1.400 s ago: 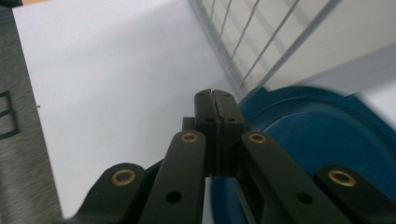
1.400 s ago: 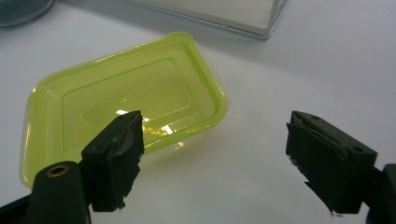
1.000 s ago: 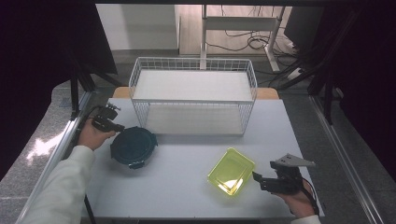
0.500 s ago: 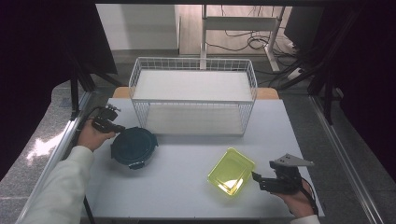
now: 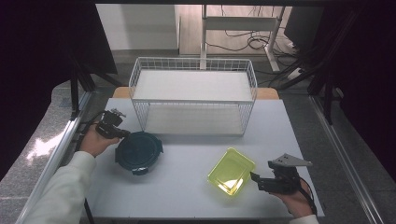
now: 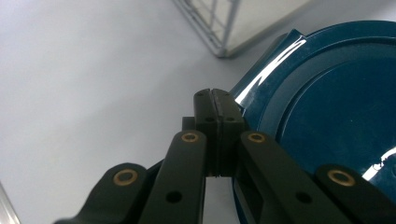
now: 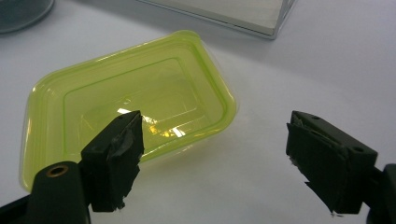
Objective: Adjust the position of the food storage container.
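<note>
A round dark blue container (image 5: 137, 150) with its lid on sits left of the table's centre. My left gripper (image 5: 122, 134) is at its upper left rim. In the left gripper view my left gripper (image 6: 215, 95) has its jaws pressed together with nothing between them, tips beside the glossy blue lid (image 6: 336, 107). A translucent yellow rectangular container (image 5: 231, 171) lies open and empty at the front right. Just right of it my right gripper (image 5: 256, 181) points at it. In the right gripper view my right gripper (image 7: 212, 135) stands wide open before the yellow container's (image 7: 126, 93) near corner, not touching it.
A white wire basket (image 5: 191, 59) stands at the back middle of the white table (image 5: 187, 200); its corners show as the basket (image 6: 219, 28) and the basket (image 7: 261, 18) in the gripper views. Metal rails run along both table sides.
My left gripper has edged slightly toward the blue container. The right gripper and both containers have stayed where they were.
</note>
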Tool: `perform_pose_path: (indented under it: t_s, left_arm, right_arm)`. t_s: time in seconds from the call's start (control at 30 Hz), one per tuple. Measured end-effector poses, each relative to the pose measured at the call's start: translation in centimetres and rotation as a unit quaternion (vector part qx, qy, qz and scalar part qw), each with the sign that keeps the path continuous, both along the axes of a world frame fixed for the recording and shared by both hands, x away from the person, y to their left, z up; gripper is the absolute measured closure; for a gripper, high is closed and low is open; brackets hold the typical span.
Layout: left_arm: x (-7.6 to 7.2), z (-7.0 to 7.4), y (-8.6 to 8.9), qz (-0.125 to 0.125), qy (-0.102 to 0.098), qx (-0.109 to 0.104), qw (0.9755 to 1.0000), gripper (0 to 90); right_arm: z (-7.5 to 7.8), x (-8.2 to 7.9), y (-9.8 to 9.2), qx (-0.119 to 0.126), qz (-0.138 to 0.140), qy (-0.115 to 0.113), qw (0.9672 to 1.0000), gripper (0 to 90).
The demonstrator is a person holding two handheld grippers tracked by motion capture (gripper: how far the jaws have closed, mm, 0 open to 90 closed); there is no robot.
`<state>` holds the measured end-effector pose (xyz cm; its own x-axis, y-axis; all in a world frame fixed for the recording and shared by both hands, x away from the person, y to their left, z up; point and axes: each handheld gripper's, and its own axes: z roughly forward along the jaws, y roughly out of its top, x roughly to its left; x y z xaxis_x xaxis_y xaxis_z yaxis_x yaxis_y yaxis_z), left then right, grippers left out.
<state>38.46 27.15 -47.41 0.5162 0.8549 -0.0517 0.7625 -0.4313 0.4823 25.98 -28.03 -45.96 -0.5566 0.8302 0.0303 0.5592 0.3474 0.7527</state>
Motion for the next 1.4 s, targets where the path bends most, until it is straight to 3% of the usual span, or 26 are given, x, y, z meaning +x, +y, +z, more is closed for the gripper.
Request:
perform_pose_path:
  t_s: [0.37, 0.43, 0.93, 1.4]
  left_arm:
    - [-1.3, -0.1, -2.7, -0.033, -0.004, -0.014, 0.9993, 90.0]
    - [-1.7, -0.1, -3.4, -0.038, 0.001, -0.026, 0.9989, 90.0]
    - [-3.3, 0.1, -6.8, -0.078, 0.002, -0.024, 0.9967, 90.0]
    - [-4.9, 0.2, -10.2, -0.12, 0.006, -0.03, 0.9923, 90.0]
  right_arm:
    - [0.2, 0.0, 0.1, 0.0, -0.001, -0.003, 1.0, 19.1]
    - [0.3, 0.0, 0.2, 0.0, -0.001, -0.006, 1.0, 19.1]
    - [0.6, -0.1, 0.3, 0.003, -0.004, -0.009, 0.9999, 19.1]
    - [0.7, -0.1, 0.2, 0.006, -0.008, -0.01, 0.9999, 19.0]
